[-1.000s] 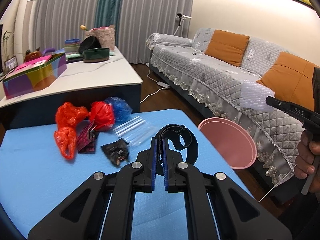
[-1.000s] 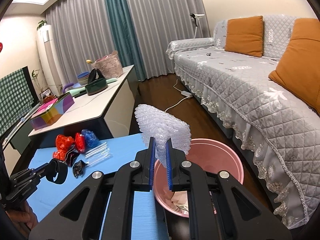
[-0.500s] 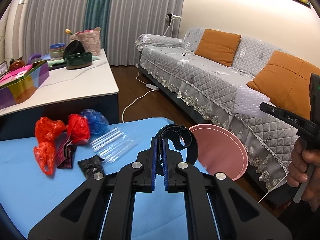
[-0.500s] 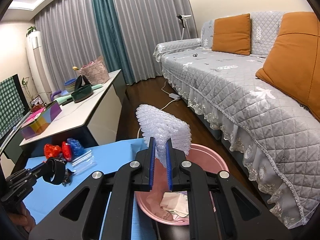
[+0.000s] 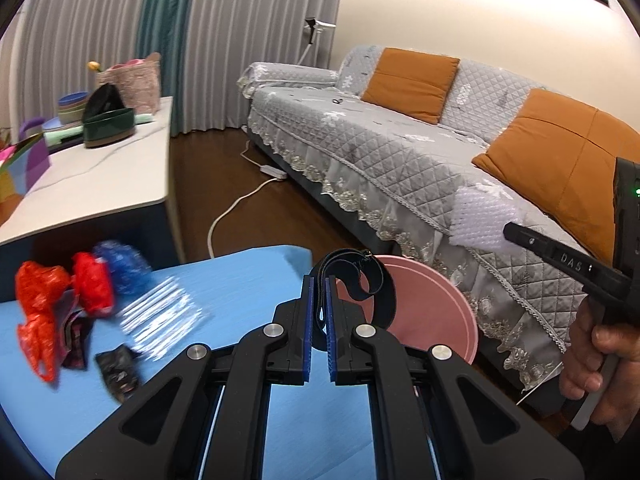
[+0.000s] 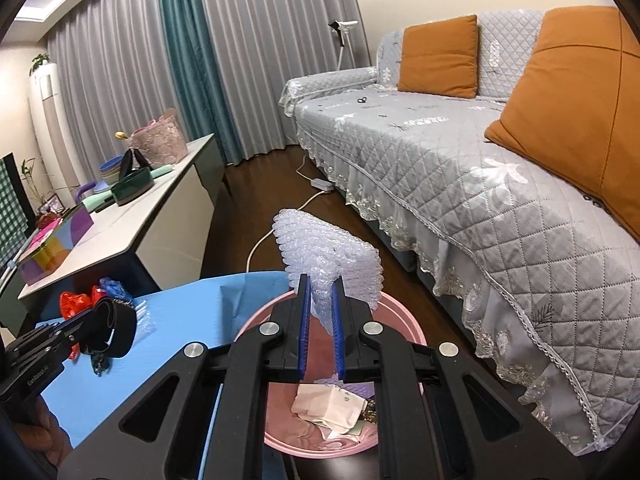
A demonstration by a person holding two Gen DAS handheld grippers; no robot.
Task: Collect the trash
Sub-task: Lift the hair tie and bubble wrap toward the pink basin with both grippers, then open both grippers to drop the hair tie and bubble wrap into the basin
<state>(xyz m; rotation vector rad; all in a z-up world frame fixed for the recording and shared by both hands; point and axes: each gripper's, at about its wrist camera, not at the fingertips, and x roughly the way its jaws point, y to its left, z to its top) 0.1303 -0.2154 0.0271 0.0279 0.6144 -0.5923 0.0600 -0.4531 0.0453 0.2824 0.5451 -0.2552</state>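
A looped black strap (image 5: pixel 356 280) is clamped between the blue pads of the left gripper (image 5: pixel 318 312), at the lower centre of the left wrist view, and is held above the near edge of the blue table (image 5: pixel 248 280). Just behind and to the right of the strap, the pink bin (image 5: pixel 448 320) is seen beside the table, on the floor in front of the grey sofa (image 5: pixel 400 152).

In the right wrist view, a folded sheet of bubble wrap (image 6: pixel 328 256) is pinched between the pads of the right gripper (image 6: pixel 320 320) at the centre of the frame, directly above the pink bin (image 6: pixel 404 320). Crumpled paper (image 6: pixel 332 404) is seen lying inside the bin, at the lower centre. At the lower left of this view the left gripper (image 6: pixel 90 328) with its strap (image 6: pixel 116 332) is seen over the table.

More trash is left on the blue table at the left of the left wrist view: red plastic bags (image 5: pixel 52 304), a blue bag (image 5: pixel 120 264), clear plastic sleeves (image 5: pixel 160 316) and a small dark wrapper (image 5: pixel 118 372), all blurred. Part of a hand (image 5: pixel 600 364) gripping the right gripper's handle is seen at the right edge. Bowls and a pink basket (image 6: pixel 158 140) are set on the white counter (image 6: pixel 132 216) at the left.
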